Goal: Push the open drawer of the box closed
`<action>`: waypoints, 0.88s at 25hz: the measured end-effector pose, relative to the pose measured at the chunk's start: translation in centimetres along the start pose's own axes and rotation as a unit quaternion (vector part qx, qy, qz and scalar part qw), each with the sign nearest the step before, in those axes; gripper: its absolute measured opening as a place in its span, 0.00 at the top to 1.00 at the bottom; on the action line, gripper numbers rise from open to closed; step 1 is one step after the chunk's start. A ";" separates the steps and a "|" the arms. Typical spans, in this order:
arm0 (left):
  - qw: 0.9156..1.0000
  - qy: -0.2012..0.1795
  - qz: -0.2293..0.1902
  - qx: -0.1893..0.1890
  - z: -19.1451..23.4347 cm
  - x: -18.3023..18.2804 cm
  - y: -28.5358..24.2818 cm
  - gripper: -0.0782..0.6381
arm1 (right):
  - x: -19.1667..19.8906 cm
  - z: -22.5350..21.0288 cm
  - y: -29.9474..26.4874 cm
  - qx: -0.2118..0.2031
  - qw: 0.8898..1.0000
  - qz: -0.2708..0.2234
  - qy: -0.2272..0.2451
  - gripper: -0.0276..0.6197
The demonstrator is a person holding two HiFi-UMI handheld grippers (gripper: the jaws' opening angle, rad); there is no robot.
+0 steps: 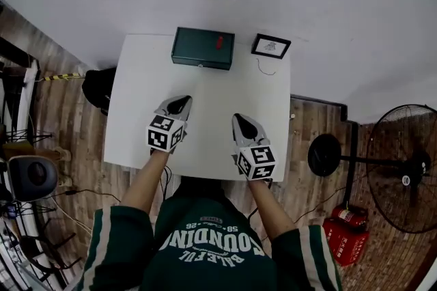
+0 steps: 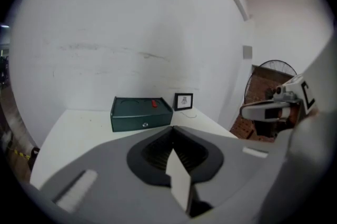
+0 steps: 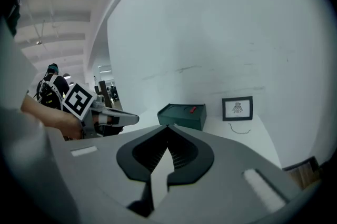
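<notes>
The green box [image 1: 202,48] stood at the far edge of the white bench [image 1: 136,119], its drawer front flush. It lay at 12 o'clock from my left hand-held gripper [image 1: 179,105] and at 11 o'clock from my right hand-held gripper [image 1: 242,123], well apart from both. Both were clenched on nothing.

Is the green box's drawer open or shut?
Shut, it seems. The green box has a flat front, with just the small knob on it; nothing sticks out over the table.
</notes>
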State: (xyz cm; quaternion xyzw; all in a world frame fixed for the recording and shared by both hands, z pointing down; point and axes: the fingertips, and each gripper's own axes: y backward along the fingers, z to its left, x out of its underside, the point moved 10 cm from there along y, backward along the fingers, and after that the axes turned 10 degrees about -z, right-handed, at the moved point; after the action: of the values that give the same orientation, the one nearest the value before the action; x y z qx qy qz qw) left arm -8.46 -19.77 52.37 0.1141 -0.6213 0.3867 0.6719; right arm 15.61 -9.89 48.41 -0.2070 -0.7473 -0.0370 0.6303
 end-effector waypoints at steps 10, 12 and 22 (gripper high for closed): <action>0.995 -0.043 -0.093 -0.022 -3.6 -3.5 8.0 0.82 | -5.4 1.9 2.8 -0.028 0.996 -0.076 0.047 0.95; 0.994 -0.042 -0.101 -0.029 -4.0 -3.6 9.0 0.82 | -5.8 2.2 3.4 -0.030 0.995 -0.081 0.052 0.95; 0.991 -0.056 -0.118 -0.042 -5.1 -4.3 11.5 0.82 | -6.2 3.5 4.9 -0.034 0.993 -0.090 0.068 0.96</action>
State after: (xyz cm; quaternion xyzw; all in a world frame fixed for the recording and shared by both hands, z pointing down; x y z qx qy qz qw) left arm -11.93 -10.38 43.64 0.1801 -0.6561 0.2712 0.6809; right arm 14.90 -5.95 40.72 -0.1573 -0.7164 -0.1334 0.6665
